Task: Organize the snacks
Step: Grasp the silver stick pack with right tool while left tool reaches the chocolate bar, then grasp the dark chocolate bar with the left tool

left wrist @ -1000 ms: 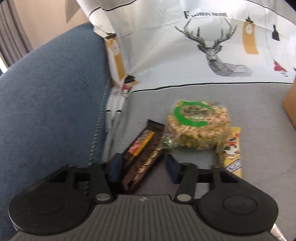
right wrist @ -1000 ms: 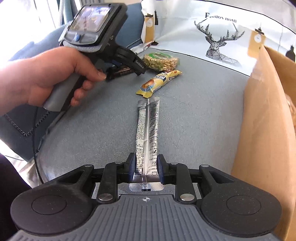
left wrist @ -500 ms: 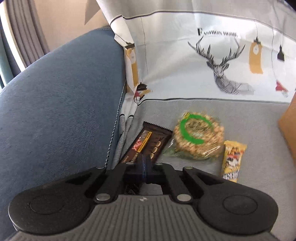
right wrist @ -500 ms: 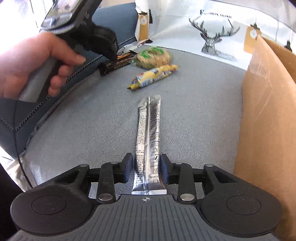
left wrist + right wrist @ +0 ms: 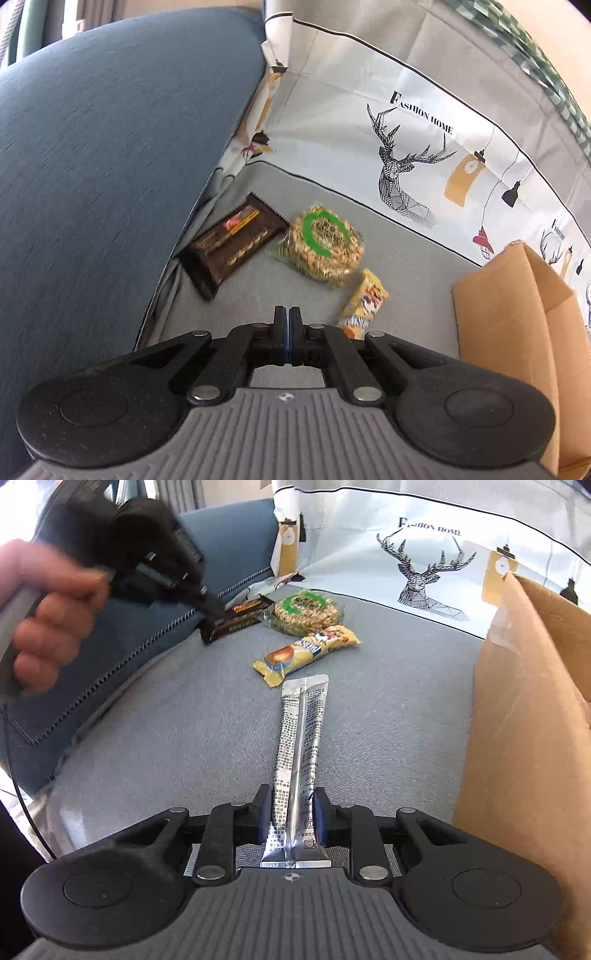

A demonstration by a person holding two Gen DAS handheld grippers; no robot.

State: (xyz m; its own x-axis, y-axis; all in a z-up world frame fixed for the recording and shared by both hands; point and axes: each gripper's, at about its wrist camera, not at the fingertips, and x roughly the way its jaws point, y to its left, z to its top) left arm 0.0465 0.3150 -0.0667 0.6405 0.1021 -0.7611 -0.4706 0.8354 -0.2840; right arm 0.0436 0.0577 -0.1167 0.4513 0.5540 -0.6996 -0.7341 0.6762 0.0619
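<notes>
My right gripper [image 5: 291, 816] is shut on a long silver stick packet [image 5: 301, 746] that points away over the grey seat. My left gripper [image 5: 287, 334] is shut and empty, raised above the seat; it also shows in the right wrist view [image 5: 212, 607], close over the chocolate bar. A brown chocolate bar [image 5: 234, 243] [image 5: 236, 618] lies by the blue armrest. A round peanut cake with a green ring [image 5: 325, 245] [image 5: 306, 611] lies beside it. A yellow snack bar [image 5: 364, 304] [image 5: 306, 651] lies nearer.
An open cardboard box [image 5: 532, 716] [image 5: 517, 332] stands on the right of the seat. A blue armrest [image 5: 92, 166] rises on the left. A white deer-print cover [image 5: 406, 155] hangs over the backrest.
My left gripper shut without holding the chocolate bar, then lifted and drew back from it. The bar stays on the seat. My right gripper keeps the silver packet.
</notes>
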